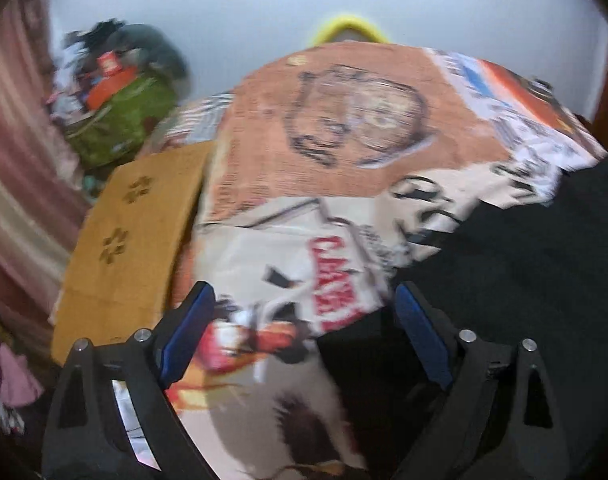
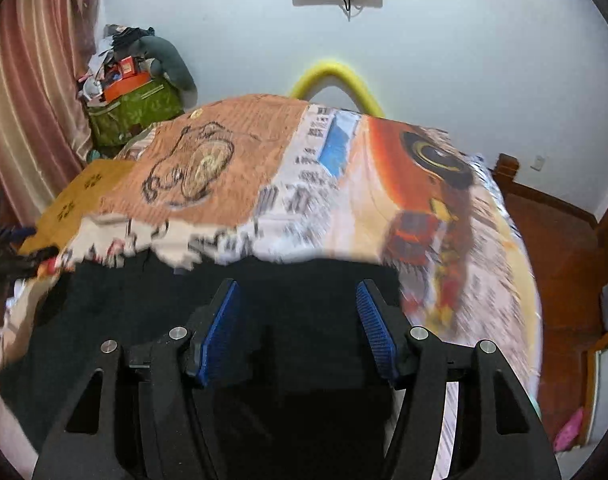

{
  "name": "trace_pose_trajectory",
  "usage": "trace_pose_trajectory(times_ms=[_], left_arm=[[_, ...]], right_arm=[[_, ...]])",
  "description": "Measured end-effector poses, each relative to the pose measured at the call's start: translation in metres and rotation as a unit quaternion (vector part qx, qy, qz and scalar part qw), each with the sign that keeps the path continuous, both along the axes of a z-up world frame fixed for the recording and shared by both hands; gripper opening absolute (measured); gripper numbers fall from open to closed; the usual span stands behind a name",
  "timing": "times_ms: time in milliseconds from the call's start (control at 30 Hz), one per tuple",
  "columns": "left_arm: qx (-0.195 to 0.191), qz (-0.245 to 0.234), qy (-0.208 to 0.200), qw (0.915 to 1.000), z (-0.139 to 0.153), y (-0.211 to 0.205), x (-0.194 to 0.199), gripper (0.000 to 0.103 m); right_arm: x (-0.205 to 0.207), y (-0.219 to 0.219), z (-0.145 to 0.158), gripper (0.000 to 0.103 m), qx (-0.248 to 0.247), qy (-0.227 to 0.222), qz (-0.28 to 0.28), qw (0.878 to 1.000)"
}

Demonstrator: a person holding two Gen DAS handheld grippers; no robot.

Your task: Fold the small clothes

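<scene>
A black garment (image 2: 144, 312) lies spread flat on a bed covered by a printed orange and white sheet (image 2: 264, 168). In the left wrist view the garment (image 1: 523, 264) fills the right side. My left gripper (image 1: 304, 296) is open over the garment's left edge, where black cloth meets the sheet (image 1: 343, 120). My right gripper (image 2: 298, 292) is open above the black garment, near its far edge. Both grippers hold nothing. The left wrist view is blurred.
A brown cardboard sheet (image 1: 132, 240) lies at the bed's left side. A green bag piled with clutter (image 2: 132, 108) stands in the far left corner by a striped curtain (image 2: 32, 92). A yellow curved tube (image 2: 335, 76) sits behind the bed. Wooden furniture (image 2: 559, 240) is at the right.
</scene>
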State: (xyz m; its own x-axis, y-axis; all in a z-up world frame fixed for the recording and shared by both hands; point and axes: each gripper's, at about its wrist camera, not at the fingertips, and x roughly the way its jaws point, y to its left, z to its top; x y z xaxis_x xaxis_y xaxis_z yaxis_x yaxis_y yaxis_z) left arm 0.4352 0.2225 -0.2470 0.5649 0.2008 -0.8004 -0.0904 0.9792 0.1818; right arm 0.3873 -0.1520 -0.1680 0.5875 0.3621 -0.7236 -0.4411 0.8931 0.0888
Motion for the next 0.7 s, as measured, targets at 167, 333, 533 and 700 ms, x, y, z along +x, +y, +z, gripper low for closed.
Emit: trace_pose_trajectory(times_ms=[167, 333, 533, 700], left_arm=[[0.002, -0.042, 0.026, 0.9988, -0.021, -0.034, 0.013, 0.095], [-0.043, -0.053, 0.074, 0.9949, -0.049, -0.053, 0.036, 0.09], [-0.059, -0.069, 0.084, 0.9924, -0.057, -0.079, 0.039, 0.024], [-0.049, -0.055, 0.075, 0.9945, -0.049, -0.076, 0.033, 0.012]], right_arm=[[-0.044, -0.037, -0.009, 0.057, -0.016, 0.02, -0.023, 0.999], [-0.083, -0.075, -0.027, 0.057, -0.001, 0.062, -0.061, 0.996], [-0.111, -0.097, -0.049, 0.057, 0.083, 0.12, -0.1, 0.984], [-0.106, -0.087, -0.063, 0.041, 0.139, 0.149, -0.092, 0.975]])
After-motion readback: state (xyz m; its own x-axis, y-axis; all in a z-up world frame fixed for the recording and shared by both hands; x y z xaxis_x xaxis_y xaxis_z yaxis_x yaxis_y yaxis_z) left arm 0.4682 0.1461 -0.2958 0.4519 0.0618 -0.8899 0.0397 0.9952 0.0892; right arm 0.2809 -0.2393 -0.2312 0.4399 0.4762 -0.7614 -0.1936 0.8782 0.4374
